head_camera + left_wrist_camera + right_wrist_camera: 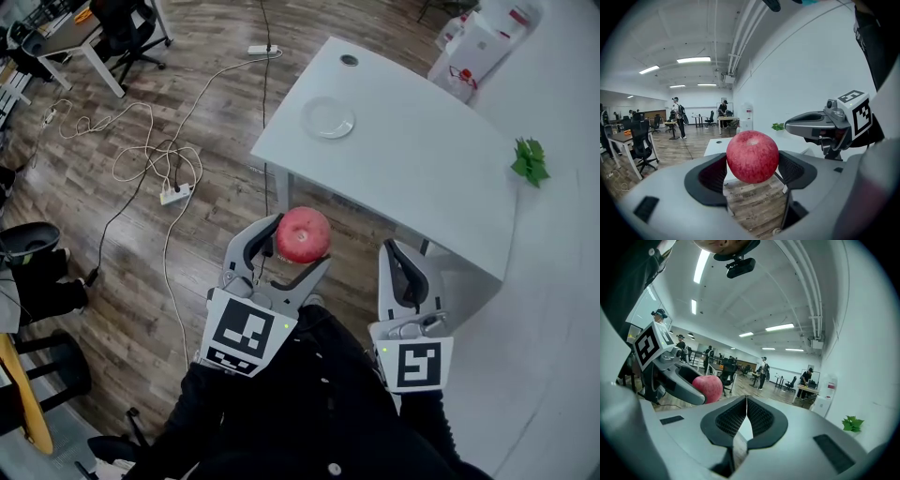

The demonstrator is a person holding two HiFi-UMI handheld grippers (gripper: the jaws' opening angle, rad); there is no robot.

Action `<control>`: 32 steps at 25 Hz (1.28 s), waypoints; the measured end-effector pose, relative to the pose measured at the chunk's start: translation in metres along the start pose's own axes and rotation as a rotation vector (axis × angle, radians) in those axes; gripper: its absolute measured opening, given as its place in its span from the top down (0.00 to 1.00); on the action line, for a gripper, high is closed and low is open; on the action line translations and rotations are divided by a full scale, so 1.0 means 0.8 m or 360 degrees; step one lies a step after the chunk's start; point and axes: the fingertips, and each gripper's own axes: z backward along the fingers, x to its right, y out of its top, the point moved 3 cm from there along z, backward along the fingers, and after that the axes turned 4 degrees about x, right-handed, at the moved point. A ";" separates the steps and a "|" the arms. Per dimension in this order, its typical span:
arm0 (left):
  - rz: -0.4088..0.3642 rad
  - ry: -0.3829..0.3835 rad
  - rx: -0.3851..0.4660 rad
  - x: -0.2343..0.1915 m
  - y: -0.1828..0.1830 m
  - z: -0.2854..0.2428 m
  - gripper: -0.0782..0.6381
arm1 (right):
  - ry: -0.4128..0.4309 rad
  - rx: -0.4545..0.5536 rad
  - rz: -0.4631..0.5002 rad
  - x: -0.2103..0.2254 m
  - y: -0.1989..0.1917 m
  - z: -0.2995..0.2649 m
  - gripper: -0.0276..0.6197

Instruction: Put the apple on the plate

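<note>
The left gripper [300, 243] is clamped on the apple [302, 234], pads on opposite sides at about its widest part, which is where you'd want to hold it. The apple's up in the air over the wood floor [187, 94], short of the white table [412, 169] and well apart from the plate [328, 118] sitting near the far edge. The right gripper [406, 262] has its jaws pressed together on nothing. The apple looks firm and fairly hefty, but it's round with smooth skin, so it could probably twist or slip in the pads, and it'd bruise if dropped rather than set down gently.
</note>
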 end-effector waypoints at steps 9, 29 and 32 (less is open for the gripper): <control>-0.0051 -0.0117 -0.0027 0.012 -0.004 -0.008 0.40 | -0.0118 -0.0045 -0.0097 0.014 -0.009 0.019 0.89; 0.0017 0.0100 -0.0019 -0.031 0.023 -0.123 0.40 | 0.0089 0.0041 -0.0043 0.116 -0.030 -0.085 0.89; 0.0016 0.0130 -0.0026 -0.037 0.029 -0.151 0.40 | 0.0113 0.0051 -0.0047 0.142 -0.036 -0.101 0.89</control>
